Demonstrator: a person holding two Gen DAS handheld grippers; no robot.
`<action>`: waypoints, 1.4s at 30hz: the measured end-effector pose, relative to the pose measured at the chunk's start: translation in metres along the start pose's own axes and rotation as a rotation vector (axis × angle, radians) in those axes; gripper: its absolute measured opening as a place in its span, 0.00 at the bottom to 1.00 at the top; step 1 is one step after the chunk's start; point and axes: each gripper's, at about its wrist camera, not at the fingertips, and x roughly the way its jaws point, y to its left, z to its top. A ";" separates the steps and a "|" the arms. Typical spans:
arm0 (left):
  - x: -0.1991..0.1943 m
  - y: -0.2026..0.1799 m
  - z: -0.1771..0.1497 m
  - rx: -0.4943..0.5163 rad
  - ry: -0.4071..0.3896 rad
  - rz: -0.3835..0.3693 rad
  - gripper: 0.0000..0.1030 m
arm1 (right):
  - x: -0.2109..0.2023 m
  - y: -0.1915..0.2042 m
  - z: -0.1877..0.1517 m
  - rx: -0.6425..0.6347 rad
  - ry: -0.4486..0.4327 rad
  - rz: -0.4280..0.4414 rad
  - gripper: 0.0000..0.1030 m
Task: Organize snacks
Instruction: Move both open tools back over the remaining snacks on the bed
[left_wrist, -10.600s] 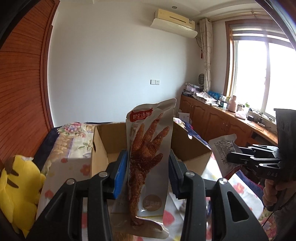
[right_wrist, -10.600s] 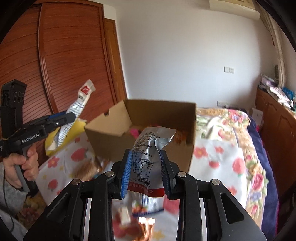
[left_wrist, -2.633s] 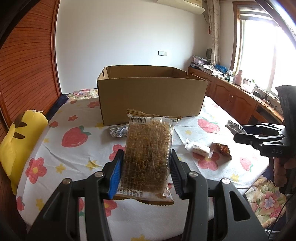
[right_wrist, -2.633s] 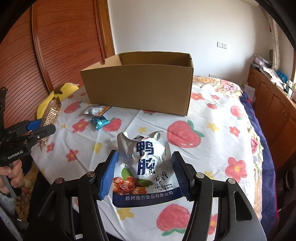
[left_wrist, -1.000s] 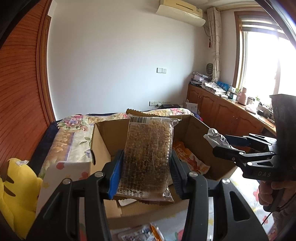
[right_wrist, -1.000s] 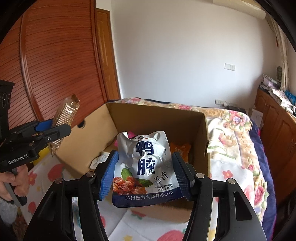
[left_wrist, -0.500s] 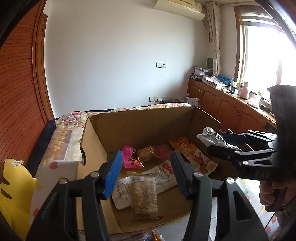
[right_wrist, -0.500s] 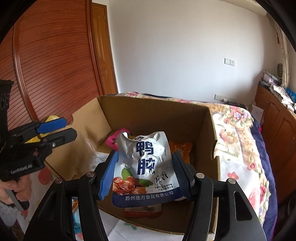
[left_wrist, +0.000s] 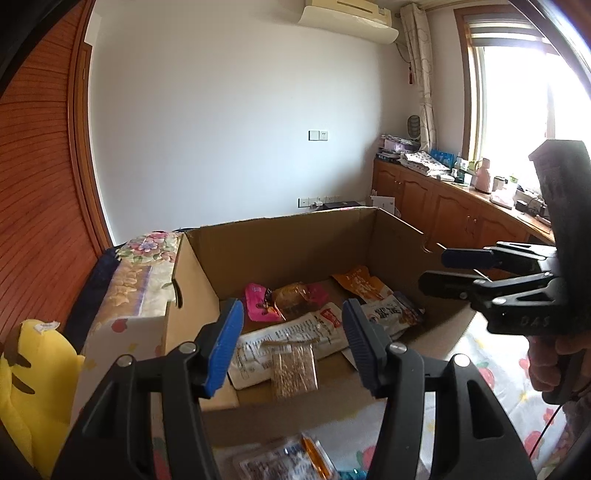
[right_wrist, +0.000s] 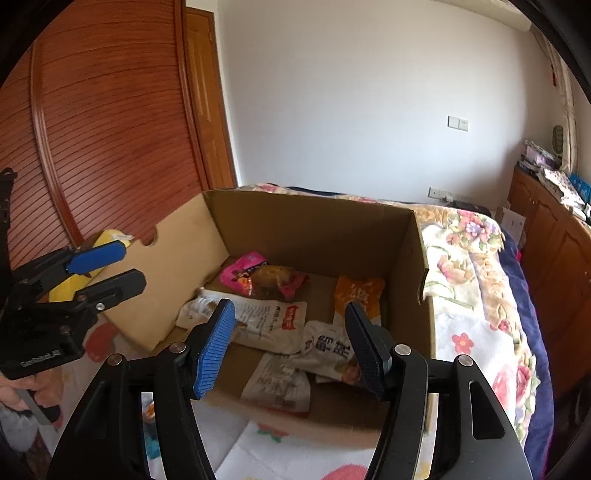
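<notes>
An open cardboard box (left_wrist: 295, 236) (right_wrist: 314, 218) holds several snack packets: a pink one (left_wrist: 258, 304), an orange one (left_wrist: 360, 282), a long white one (left_wrist: 295, 332), a clear packet of brown bits (left_wrist: 294, 371) and a white duck-neck pouch (right_wrist: 328, 349). My left gripper (left_wrist: 291, 343) is open and empty above the box's near side; it also shows in the right wrist view (right_wrist: 105, 267). My right gripper (right_wrist: 290, 345) is open and empty above the box; it also shows in the left wrist view (left_wrist: 443, 271).
A snack packet (left_wrist: 288, 459) lies on the strawberry-print cloth (left_wrist: 491, 362) in front of the box. A yellow plush toy (left_wrist: 26, 387) sits at the left. A floral bed (right_wrist: 476, 266) lies behind the box. Wooden cabinets (left_wrist: 443, 214) line the right wall.
My right gripper has opened and the duck-neck pouch has dropped into the box. My left gripper stays open; the brown-bits packet it let go of lies in the box.
</notes>
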 end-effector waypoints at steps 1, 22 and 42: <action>-0.004 -0.001 -0.003 0.001 0.001 -0.002 0.55 | -0.005 0.002 -0.001 -0.001 -0.003 0.001 0.62; -0.050 0.001 -0.069 -0.016 0.067 0.021 0.55 | -0.090 0.030 -0.059 -0.013 0.027 0.002 0.61; -0.055 0.003 -0.105 -0.014 0.135 0.050 0.57 | -0.095 0.018 -0.130 0.030 0.151 -0.005 0.61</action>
